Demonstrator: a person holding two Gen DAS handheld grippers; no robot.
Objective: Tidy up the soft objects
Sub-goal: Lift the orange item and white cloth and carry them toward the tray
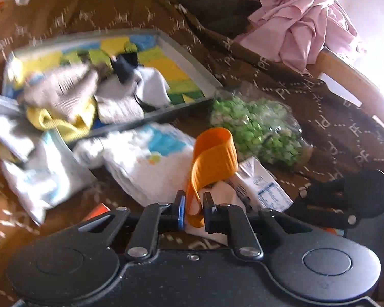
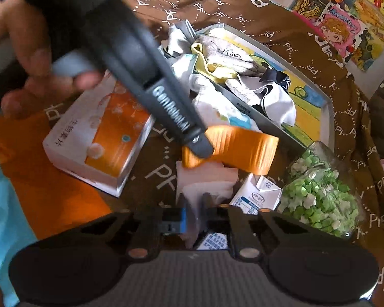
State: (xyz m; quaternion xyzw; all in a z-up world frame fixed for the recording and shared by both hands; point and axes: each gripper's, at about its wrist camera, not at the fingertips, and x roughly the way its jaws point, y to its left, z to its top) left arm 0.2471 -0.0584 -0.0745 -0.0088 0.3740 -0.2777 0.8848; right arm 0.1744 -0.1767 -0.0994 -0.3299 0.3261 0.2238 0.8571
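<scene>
An orange elastic band (image 1: 215, 153) stands up in a loop between the pads of my left gripper (image 1: 193, 200), which is shut on its lower end. In the right wrist view the same band (image 2: 240, 151) hangs from the left gripper (image 2: 201, 148), which reaches in from the upper left. Below it lies a crumpled white tissue (image 2: 207, 179), and my right gripper (image 2: 195, 206) is shut on its near edge. A grey tray (image 1: 192, 58) with a colourful picture bottom holds socks and small cloths (image 1: 64, 87).
On the brown printed cover lie an orange-and-white tissue box (image 2: 97, 138), a milk carton (image 2: 256, 194), a clear bag of green paper stars (image 2: 320, 199) and white packets (image 1: 146, 158). A pink cloth (image 1: 302, 18) sits far right. A person's hand (image 2: 33, 58) is at left.
</scene>
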